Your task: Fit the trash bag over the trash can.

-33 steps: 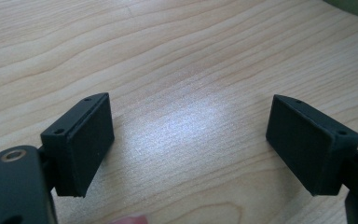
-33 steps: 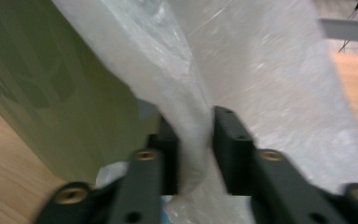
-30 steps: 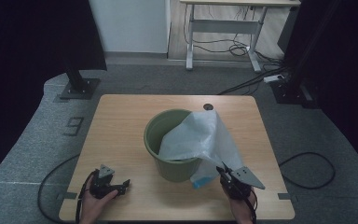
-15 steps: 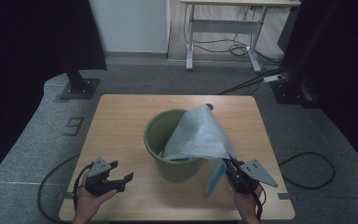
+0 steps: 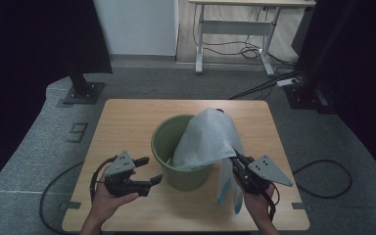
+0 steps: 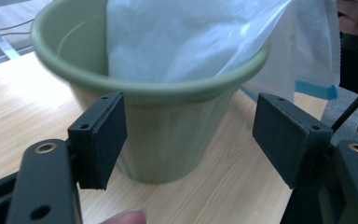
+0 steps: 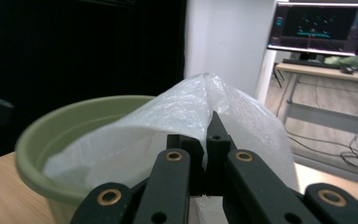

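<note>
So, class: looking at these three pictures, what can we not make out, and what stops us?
- Inside of the green bucket: high view, covered by the plastic bag.
- Bag's far end: left gripper view, cut by the top edge.
- Monitor contents: right gripper view, too small and blurred.

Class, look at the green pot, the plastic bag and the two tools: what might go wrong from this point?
1. The right tool pinches just a fold of the thin plastic bag; it may tear or slip free.
2. The left tool is open and not yet gripping the green pot, so pulling the bag might tip it.
</note>
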Available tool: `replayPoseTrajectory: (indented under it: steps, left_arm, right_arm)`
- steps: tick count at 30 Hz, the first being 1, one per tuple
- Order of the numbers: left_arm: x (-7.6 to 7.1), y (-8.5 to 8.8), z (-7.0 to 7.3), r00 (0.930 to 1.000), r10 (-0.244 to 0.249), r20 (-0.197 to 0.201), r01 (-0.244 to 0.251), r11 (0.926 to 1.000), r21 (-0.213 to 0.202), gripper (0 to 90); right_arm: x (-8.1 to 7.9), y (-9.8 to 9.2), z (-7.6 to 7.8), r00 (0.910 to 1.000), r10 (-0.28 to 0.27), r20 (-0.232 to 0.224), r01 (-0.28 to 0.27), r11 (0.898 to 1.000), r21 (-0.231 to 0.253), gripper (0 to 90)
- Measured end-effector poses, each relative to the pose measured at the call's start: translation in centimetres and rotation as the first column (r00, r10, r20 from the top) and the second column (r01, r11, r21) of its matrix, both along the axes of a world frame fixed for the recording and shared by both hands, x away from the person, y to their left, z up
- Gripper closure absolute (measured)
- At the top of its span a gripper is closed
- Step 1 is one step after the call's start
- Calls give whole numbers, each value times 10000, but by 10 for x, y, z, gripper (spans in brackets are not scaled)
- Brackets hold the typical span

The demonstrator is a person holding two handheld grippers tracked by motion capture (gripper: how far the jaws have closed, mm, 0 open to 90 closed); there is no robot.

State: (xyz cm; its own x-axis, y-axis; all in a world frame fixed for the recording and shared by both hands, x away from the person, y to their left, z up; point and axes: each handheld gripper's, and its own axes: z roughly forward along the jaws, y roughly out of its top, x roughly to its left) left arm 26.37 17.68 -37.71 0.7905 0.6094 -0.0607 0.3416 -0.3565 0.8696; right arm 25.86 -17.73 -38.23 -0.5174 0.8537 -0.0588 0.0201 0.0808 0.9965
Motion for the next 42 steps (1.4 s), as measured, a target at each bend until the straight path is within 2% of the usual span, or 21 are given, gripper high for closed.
replayPoseTrajectory:
  steps: [4,9,17,18,21,24,28,29,30,36,38,39,42]
  left_arm:
    - [2,-7,3,10000,-62,51,62,9999,-87,258]
    - [4,-15,3,9998,-1,192,1,10000,-35,259]
    - [7,-7,0,9987,478,179,-472,9983,-347,266]
    - [8,-6,-1,9977,628,263,-616,9971,-443,265]
    - [8,-6,0,9970,683,365,-660,9960,-607,265]
    - [8,-12,2,9976,518,453,-486,9964,-701,262]
    - [9,-30,6,9988,31,479,-2,9982,-606,261]
    - [9,-30,6,9988,31,479,-2,9982,-606,261]
    - [9,-37,6,9986,-154,514,181,9984,-532,261]
    - [10,-53,4,9982,-282,530,290,9995,-147,278]
    - [12,-57,3,9986,-207,485,209,9998,-43,309]
    - [13,-59,3,9990,-121,437,125,9999,-94,361]
    - [14,-62,3,9986,-170,495,183,9995,-267,419]
  right_arm:
    - [-1,10,12,9995,285,137,-282,9993,-255,884]
    - [1,23,21,9980,627,52,-623,9964,-571,883]
    - [4,34,25,9965,839,-39,-839,9935,-770,883]
    - [5,35,25,9963,856,-53,-858,9931,-805,883]
    - [6,37,26,9961,879,-73,-882,9923,-870,883]
    - [8,39,29,9957,907,-168,-918,9917,-902,883]
    - [11,46,34,9956,927,-152,-938,9900,-1052,883]
    - [11,46,34,9956,927,-152,-938,9900,-1052,883]
    - [12,48,34,9956,927,-140,-937,9894,-1108,883]
    - [13,52,31,9945,1031,-204,-1047,9888,-1064,883]
    - [12,53,31,9939,1087,-173,-1099,9885,-1036,883]
    - [10,53,31,9931,1169,-106,-1174,9881,-993,882]
    - [8,53,30,9911,1329,-97,-1332,9869,-911,882]
